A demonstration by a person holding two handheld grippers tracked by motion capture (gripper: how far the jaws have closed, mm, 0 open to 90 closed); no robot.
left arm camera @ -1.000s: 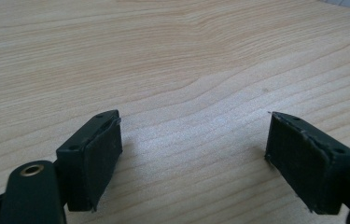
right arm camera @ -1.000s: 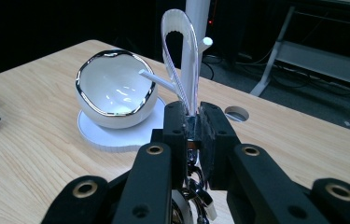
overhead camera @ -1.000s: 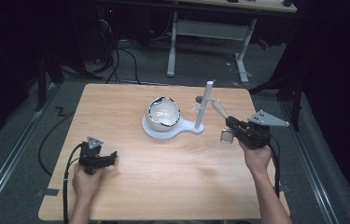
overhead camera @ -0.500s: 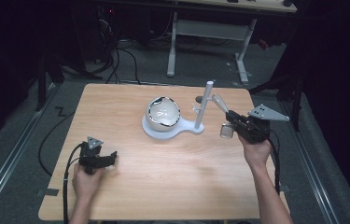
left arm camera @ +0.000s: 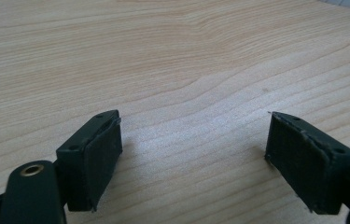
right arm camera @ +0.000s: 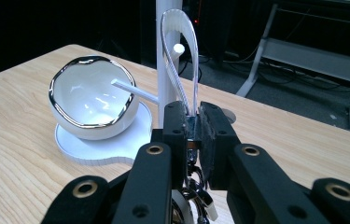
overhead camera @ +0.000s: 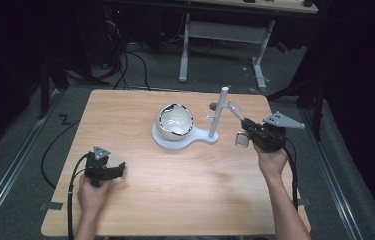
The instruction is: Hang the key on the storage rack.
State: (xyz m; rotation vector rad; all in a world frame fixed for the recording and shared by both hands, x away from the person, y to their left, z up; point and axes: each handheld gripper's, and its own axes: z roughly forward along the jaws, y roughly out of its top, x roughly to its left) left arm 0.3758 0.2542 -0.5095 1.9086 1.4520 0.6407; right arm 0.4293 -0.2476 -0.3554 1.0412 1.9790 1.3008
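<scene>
Filling dim room: wooden table

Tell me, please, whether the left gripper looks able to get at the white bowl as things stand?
Probably yes: the left gripper is open and holds nothing, and bare table lies between it and the white bowl.

The pale wooden table has a smooth matt grain. On it, the white plastic stand with its upright post looks matt, while the white ceramic bowl with a silvery rim on that stand is glossy. The clear looped plastic strap beside the post shines; the black rubbery jaw pads look dull and rough.
</scene>
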